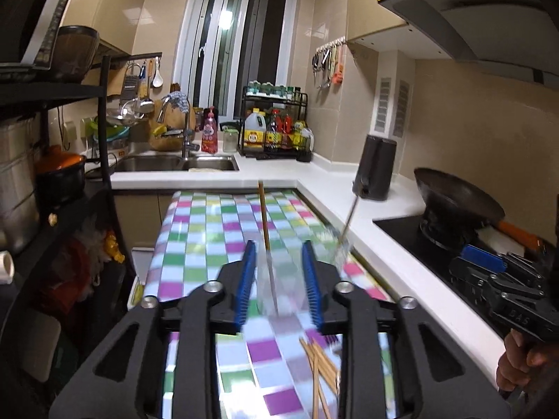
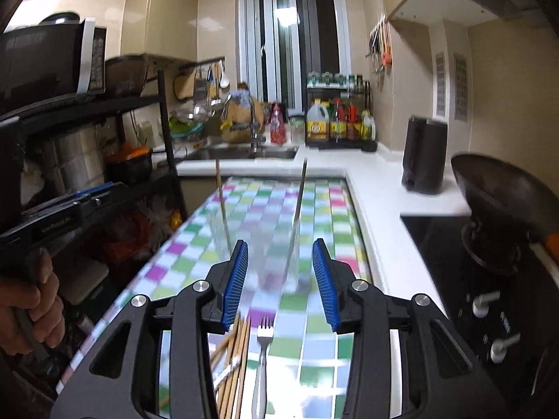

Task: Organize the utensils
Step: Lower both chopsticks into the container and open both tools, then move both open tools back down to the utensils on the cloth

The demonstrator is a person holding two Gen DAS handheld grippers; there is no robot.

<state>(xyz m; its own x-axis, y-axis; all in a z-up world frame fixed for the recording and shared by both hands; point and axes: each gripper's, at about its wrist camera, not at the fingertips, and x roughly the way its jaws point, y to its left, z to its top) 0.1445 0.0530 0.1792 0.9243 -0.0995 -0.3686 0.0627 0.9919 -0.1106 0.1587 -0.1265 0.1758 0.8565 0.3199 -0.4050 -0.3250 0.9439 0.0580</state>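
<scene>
We see beige tiled walls (image 1: pixel 454 111), a tall white-framed window (image 1: pixel 237 35) at the far end, a black shelf rack (image 1: pixel 52 90) left.

- Left wrist view: low over the checked worktop (image 1: pixel 209 230), facing the window (image 1: pixel 237 42).
- Right wrist view: alongside, same heading; both share worktop (image 2: pixel 314 216), window (image 2: pixel 293 35).

We see a white worktop (image 1: pixel 328 171) running along the far wall; a steel sink (image 1: pixel 174 163) sits in it beneath a faucet (image 1: pixel 185 129); a condiment rack (image 1: pixel 276 122) stands near the window (image 1: pixel 237 35); a dark wok (image 1: pixel 457 199) rests on the stove (image 1: pixel 412 230); a microwave (image 2: pixel 49 59) tops the black shelf (image 2: pixel 87 104).
</scene>
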